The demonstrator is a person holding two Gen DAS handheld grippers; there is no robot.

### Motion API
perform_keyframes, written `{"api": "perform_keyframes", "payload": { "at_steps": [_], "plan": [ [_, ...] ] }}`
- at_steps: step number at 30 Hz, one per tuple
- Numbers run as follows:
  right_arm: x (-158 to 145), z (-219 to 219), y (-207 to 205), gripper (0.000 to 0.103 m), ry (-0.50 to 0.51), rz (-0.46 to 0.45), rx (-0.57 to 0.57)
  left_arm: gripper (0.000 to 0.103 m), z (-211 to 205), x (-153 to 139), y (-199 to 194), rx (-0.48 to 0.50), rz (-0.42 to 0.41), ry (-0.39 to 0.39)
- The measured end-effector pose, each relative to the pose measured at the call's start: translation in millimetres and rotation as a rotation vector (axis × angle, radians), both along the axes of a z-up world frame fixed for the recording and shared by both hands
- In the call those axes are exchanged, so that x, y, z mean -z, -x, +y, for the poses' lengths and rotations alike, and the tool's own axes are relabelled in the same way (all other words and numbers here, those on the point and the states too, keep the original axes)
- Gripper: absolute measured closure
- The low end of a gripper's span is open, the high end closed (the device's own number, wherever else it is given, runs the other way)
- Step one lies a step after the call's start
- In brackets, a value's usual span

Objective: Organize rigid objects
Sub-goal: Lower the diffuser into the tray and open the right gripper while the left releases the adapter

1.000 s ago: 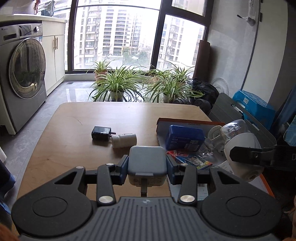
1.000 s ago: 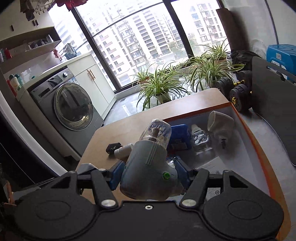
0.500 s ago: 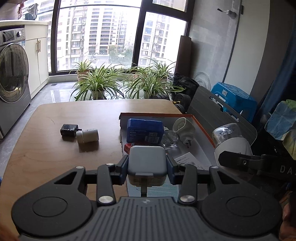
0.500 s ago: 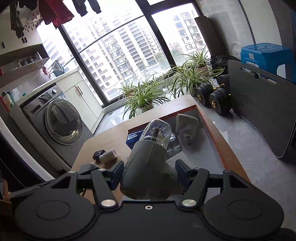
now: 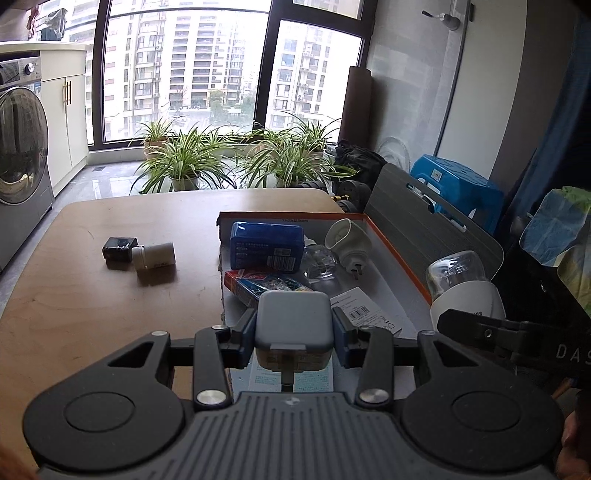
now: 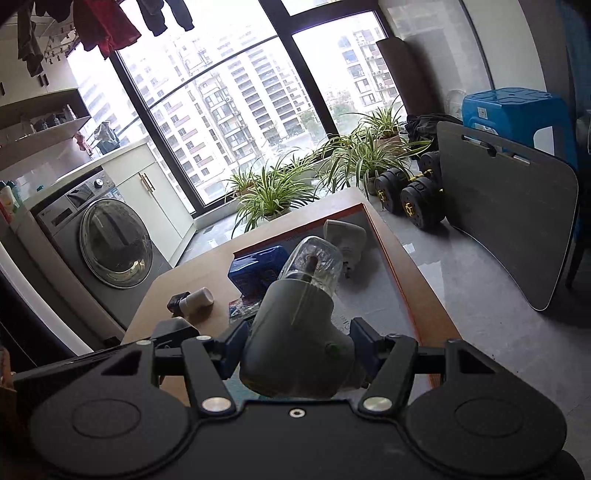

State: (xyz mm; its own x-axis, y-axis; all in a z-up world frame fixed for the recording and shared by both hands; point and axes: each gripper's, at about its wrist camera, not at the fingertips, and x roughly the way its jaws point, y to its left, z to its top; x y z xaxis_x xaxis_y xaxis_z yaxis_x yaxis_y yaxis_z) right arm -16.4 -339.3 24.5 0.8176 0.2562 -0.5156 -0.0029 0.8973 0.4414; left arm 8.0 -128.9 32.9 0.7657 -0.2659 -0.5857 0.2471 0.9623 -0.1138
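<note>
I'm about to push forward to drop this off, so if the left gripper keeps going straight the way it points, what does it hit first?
Probably the red-and-blue packet lying in the orange-edged box, just ahead of the grey charger that the left gripper holds. The blue box lies behind it. Height above them is unclear.

home laundry balcony | washing machine (image 6: 107, 243) | hanging clothes (image 6: 107, 26) | potted plants (image 5: 184, 162)

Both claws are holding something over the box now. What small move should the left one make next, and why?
Probably lower the left claw a little and open it. It is shut on a grey charger that sits above the near end of the box, over paper with no hard item under it. The right claw, shut on the white device, hangs further right, so the two should not collide.
</note>
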Motion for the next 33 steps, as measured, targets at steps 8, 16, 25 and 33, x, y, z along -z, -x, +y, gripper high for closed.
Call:
{"api": "perform_keyframes", "payload": {
  "at_steps": [8,16,25,33],
  "plan": [
    [9,-5,5,0.029,0.0,0.006,0.006,0.061,-13,8,1,0.014,0.003,-0.004],
    [16,-6,13,0.029,0.017,0.011,0.007,0.061,-19,14,6,0.015,0.003,-0.009],
    [9,4,4,0.064,0.089,0.01,-0.033,0.061,-20,18,8,0.001,-0.001,-0.016],
    [3,6,4,0.064,0.098,-0.012,-0.028,0.061,-13,21,4,-0.01,0.024,0.005]
  ]
}}
